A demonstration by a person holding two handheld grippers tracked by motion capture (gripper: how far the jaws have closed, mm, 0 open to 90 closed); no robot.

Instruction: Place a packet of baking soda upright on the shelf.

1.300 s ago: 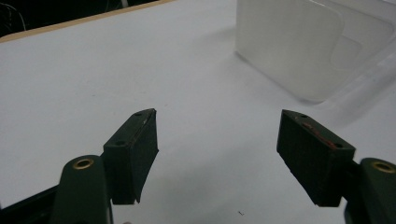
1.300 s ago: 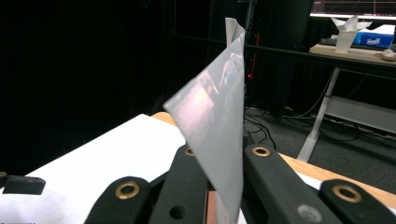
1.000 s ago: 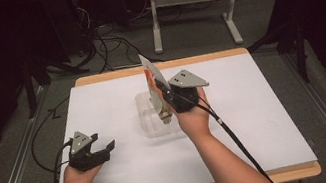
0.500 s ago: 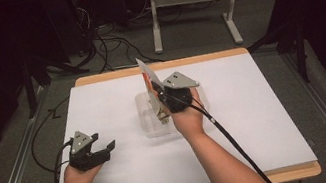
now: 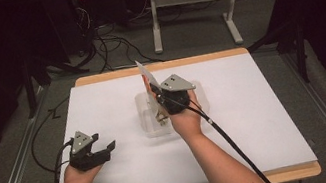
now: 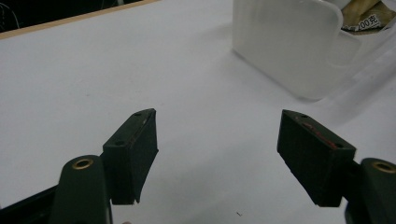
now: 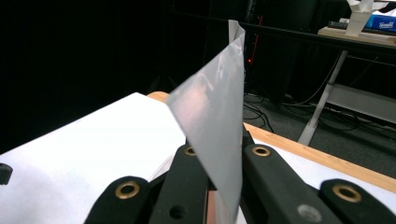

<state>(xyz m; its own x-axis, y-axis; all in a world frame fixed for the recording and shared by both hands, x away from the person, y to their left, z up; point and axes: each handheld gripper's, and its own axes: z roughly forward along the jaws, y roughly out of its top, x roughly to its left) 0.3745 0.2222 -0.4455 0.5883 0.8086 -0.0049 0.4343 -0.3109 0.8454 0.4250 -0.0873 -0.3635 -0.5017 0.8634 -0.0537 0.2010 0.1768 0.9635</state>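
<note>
While your right gripper [image 5: 155, 93] holds its jaws clamped on the flat silvery foil packet [image 5: 146, 75] above the clear plastic tub [image 5: 149, 124], the packet's long axis stands near upright, top tilted away. Your left gripper [image 6: 217, 151] rests with jaws apart, empty.

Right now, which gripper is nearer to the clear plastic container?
Right. The right gripper hangs directly over the clear plastic container, clamping a silvery packet. The left gripper rests open on the white tabletop, off to the container's near left.
</note>
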